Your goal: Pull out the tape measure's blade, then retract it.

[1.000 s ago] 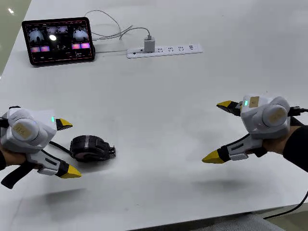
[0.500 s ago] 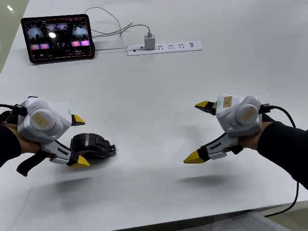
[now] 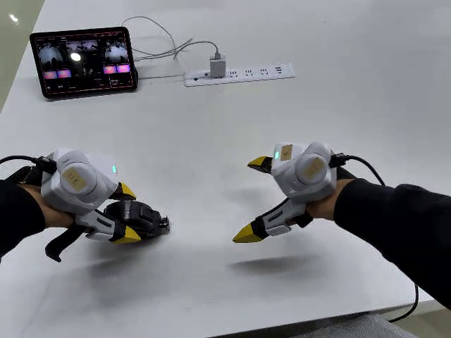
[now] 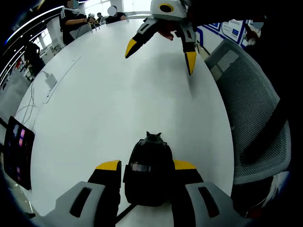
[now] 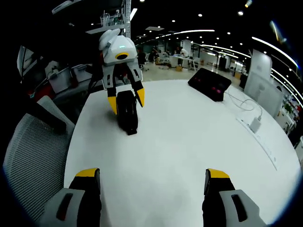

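- Here, the tape measure (image 3: 146, 215) is laid on the white table (image 3: 211, 134), with only the hook of its blade seen at the case.
- The left gripper (image 3: 129, 213) is placed around the tape measure, with 1 finger on each side of the case. The fingers are very close to it, but it cannot be told whether it is pressed.
- The right gripper (image 3: 253, 198) is held well apart from the tape measure, turned toward it, with its 2 fingers spread wide.
- A tablet (image 3: 84, 60) and a power strip (image 3: 239, 72) are seen far behind the tape measure.
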The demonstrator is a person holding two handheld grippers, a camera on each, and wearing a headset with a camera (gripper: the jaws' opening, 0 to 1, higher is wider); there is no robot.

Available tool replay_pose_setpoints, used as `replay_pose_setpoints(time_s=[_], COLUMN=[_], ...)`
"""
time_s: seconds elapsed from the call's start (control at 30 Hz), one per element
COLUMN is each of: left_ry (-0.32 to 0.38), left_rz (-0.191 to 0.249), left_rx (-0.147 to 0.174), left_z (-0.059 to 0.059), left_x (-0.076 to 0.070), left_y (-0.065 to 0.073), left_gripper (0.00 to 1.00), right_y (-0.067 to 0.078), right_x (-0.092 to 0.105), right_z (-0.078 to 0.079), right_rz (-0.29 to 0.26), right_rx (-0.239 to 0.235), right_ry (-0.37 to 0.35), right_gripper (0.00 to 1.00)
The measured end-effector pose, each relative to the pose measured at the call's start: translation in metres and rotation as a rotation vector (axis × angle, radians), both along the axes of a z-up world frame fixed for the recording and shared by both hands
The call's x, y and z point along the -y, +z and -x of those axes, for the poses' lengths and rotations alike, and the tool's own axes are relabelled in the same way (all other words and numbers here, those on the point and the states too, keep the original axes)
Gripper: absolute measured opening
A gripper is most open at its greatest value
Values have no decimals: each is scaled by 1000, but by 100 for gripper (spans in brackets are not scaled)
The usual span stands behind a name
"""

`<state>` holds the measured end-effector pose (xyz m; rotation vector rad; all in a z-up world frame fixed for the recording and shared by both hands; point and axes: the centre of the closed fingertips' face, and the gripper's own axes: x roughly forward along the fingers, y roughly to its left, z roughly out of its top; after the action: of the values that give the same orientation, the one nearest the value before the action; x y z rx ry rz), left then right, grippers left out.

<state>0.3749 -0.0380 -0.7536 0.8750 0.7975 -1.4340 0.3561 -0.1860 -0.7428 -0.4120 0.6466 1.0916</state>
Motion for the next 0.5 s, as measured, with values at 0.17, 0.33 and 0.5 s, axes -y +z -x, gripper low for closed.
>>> replay_pose_setpoints(time_s=[0.17, 0.33, 0.5], left_ry=[-34, -37, -65], left_rz=[-34, -44, -72], left_rx=[23, 23, 38], left_z=[1, 0, 1], left_x=[0, 0, -1], left_y=[-5, -7, -8], left_gripper=[34, 33, 33], right_y=[-8, -14, -18], right_x=[-23, -41, -55], right_z=[-1, -2, -6], right_rz=[18, 44, 88], right_rx=[-12, 0, 25], right_ry=[38, 100, 165], right_gripper=[85, 80, 69])
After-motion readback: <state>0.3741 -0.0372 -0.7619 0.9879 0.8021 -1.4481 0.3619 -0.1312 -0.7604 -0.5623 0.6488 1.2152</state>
